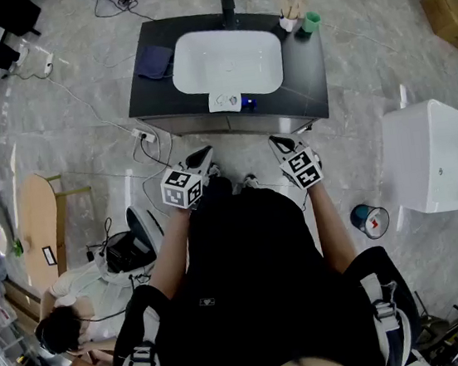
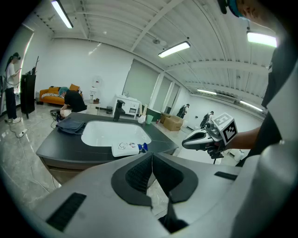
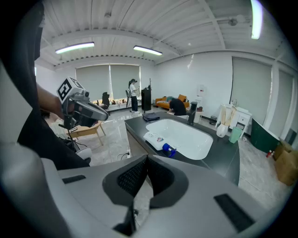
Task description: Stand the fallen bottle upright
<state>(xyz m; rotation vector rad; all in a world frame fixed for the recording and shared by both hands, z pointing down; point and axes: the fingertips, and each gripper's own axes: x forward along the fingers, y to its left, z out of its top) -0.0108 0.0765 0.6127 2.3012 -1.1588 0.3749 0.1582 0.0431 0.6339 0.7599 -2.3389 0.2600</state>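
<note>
A white bottle [image 1: 226, 100] with a blue cap [image 1: 250, 104] lies on its side on the dark counter's [image 1: 307, 75] front edge, just before the white sink basin [image 1: 227, 61]. The bottle [image 2: 125, 148] lies ahead in the left gripper view, and the bottle [image 3: 156, 138] shows in the right gripper view too. My left gripper [image 1: 204, 153] and right gripper [image 1: 278, 140] hover side by side short of the counter, well apart from the bottle. In its own view, the left gripper [image 2: 152, 155] is shut with nothing in it. The right gripper [image 3: 147, 158] is likewise shut and empty.
On the counter are a folded dark blue cloth [image 1: 154, 60], a black faucet [image 1: 228, 6], a green cup [image 1: 311, 21] and a white holder [image 1: 288, 9]. A white tub [image 1: 435, 159] stands to the right, near a small bin [image 1: 369, 220]. Cables [image 1: 144, 139], a wooden chair [image 1: 40, 220] and a crouching person [image 1: 63, 321] are to the left.
</note>
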